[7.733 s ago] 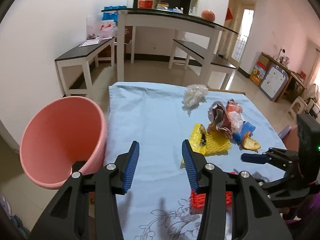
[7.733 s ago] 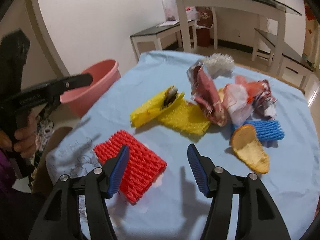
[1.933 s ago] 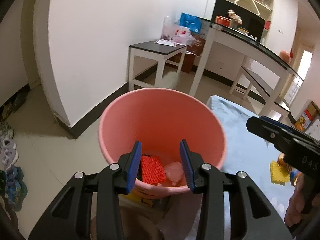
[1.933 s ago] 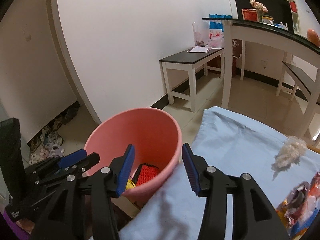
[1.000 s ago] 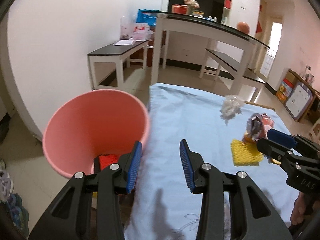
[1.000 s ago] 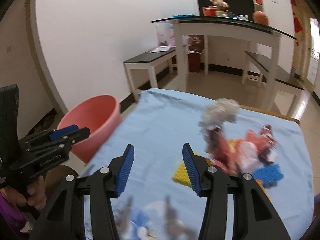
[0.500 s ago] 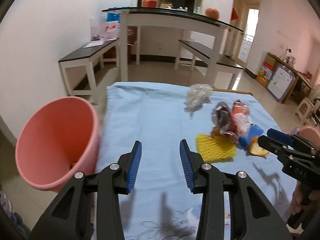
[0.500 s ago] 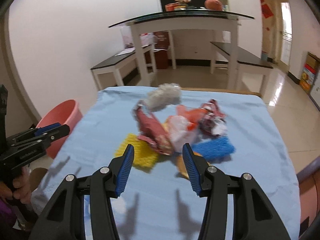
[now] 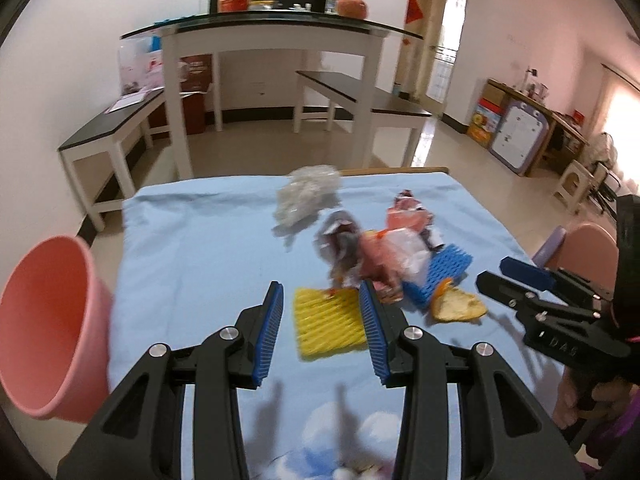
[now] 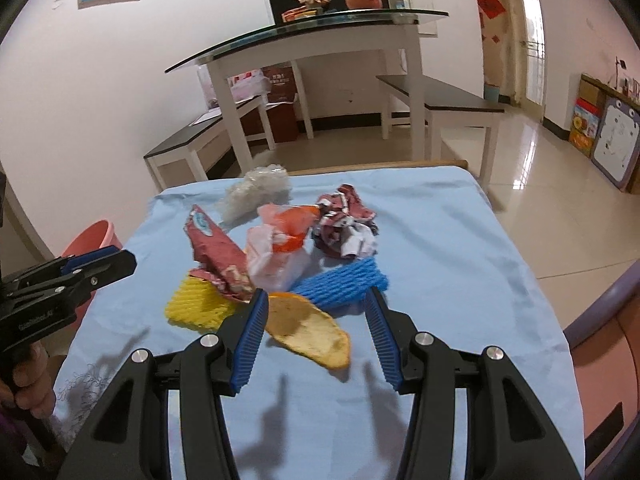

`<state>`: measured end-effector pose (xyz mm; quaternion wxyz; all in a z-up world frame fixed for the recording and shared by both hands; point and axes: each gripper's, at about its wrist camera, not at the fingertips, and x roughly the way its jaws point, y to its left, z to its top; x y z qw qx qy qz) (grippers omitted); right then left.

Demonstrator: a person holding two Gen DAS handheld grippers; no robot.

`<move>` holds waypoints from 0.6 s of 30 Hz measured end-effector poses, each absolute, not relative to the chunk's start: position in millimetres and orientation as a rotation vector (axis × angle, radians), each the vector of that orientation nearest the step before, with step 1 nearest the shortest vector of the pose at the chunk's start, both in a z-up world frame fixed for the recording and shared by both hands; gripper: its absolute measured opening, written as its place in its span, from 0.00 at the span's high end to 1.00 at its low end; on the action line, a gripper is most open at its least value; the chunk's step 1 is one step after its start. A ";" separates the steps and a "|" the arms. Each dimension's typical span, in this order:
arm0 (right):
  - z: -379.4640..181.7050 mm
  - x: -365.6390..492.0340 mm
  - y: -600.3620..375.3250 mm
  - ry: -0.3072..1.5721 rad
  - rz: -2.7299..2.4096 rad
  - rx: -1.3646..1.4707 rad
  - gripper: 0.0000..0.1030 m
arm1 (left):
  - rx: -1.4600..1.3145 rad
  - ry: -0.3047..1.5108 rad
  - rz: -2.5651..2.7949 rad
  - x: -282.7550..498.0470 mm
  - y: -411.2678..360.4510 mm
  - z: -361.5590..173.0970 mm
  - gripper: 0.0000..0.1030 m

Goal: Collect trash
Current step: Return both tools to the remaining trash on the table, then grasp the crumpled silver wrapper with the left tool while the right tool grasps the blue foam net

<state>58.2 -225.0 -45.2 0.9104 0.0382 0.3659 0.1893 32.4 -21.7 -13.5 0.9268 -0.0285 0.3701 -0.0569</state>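
Trash lies in a heap on the blue tablecloth (image 9: 192, 248). My left gripper (image 9: 322, 336) is open and empty, hovering just before a yellow foam net (image 9: 328, 326). My right gripper (image 10: 316, 340) is open and empty, with an orange peel (image 10: 308, 330) lying between its fingers' line of sight. A blue foam net (image 10: 340, 284), a red snack wrapper (image 10: 216, 256), a white and orange plastic bag (image 10: 276, 248), a crumpled wrapper (image 10: 346, 228) and clear crumpled plastic (image 10: 256, 190) lie behind. The pink bin (image 9: 44, 328) stands left of the table.
A glass-topped white table (image 9: 272, 32) with benches (image 9: 112, 124) stands behind. A pink chair (image 9: 588, 244) is at the table's right edge. Tiled floor lies beyond the far table edge.
Both grippers dropped a red foam net and a yellow piece in the bin, then swung back right to the trash heap. Both now hover closer to it, open.
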 end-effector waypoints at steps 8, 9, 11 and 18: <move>-52.9 62.6 -240.7 0.778 0.377 0.128 0.52 | -0.042 0.784 -0.146 61.3 -45.9 -24.0 0.61; -54.3 63.2 -242.1 0.783 0.377 0.136 0.52 | -0.043 0.790 -0.142 66.3 -48.7 -25.9 0.61; -56.2 64.5 -243.7 0.792 0.379 0.149 0.52 | -0.056 0.805 -0.139 73.0 -50.4 -29.5 0.61; -62.8 68.5 -247.2 0.820 0.390 0.180 0.52 | -0.086 0.840 -0.121 89.9 -54.7 -40.6 0.61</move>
